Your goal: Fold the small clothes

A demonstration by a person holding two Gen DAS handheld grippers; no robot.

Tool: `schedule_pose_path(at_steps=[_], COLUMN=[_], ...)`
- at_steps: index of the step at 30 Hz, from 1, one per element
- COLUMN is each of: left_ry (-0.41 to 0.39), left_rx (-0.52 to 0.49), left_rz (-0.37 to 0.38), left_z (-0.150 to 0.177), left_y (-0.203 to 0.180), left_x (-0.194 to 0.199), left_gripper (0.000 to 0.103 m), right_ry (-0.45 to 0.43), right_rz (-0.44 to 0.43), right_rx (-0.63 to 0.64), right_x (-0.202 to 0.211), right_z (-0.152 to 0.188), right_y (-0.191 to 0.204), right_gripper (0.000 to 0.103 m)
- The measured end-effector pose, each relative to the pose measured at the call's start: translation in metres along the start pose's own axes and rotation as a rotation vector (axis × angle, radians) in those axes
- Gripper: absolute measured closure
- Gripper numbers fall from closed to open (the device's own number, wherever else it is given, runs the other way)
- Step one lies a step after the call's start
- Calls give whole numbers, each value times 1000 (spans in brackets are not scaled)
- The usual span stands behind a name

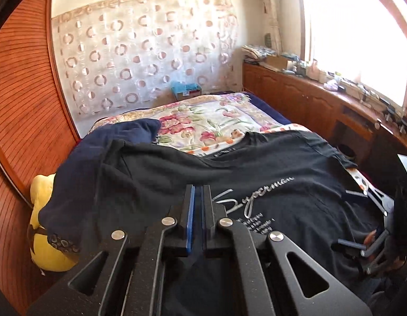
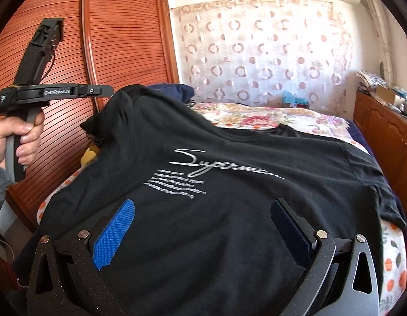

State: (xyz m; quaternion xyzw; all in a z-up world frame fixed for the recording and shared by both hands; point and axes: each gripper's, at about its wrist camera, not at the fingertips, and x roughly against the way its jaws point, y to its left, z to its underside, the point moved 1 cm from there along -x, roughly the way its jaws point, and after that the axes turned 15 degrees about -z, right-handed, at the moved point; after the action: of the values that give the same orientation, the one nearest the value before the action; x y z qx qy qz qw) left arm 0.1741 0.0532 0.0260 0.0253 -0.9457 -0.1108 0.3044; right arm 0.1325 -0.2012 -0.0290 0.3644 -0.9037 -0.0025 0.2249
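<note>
One sleeve side of the black shirt [image 2: 229,210] on the bed [image 2: 269,118] is lifted in the clamped left claw [image 1: 198,210], so it should be carried rightward evenly while the parted right claw [image 2: 203,226] hovers above the hem.

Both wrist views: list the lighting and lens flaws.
Left wrist view: the window is blown out white, the wardrobe bows from fisheye, and the black T-shirt loses its folds in shadow. Right wrist view: light is more even, the shirt lettering reads clearly, and the corners go black.
</note>
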Motion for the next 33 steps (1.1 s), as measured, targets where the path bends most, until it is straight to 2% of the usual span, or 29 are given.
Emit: schedule_pose_path(at_steps=[3,5,7,8,12,17,20,25,29,33], left_ry=[-10,-2,10,11,60,68,71,93,112,131], left_rx=[10,20,32,34,70,101,127,157,199,215], left_rz=[-1,5,-16,-27,-64,-105,-107,-131,-117,-117], left_z=[9,16,28,33,64,102,118,140,155,166], left_y=[6,16,28,34,64,82,93,105,114,119], left_x=[9,12,14,13,9,14,15,12,11,8], left_gripper=[62,53,25,22,22,22,22,22,22,22], right_ry=[7,13,20,24,48,63,88,136,187,287], right_rz=[7,6,-4,-8,-38,-104,-172,-265,-292,-288], right_rx=[-14,-19,-15,-10,38,91,137,212,252,304], right_x=[-3,-5,-9,-10,-24,-50,-78,-129,-171,-219], right_z=[1,-2,-4,-6,-17,-39,-57,-81,-91,-94], right_y=[0,4,10,12,27,48,69,109,134,151], right_gripper=[0,0,0,0,0,3,9,25,33,49])
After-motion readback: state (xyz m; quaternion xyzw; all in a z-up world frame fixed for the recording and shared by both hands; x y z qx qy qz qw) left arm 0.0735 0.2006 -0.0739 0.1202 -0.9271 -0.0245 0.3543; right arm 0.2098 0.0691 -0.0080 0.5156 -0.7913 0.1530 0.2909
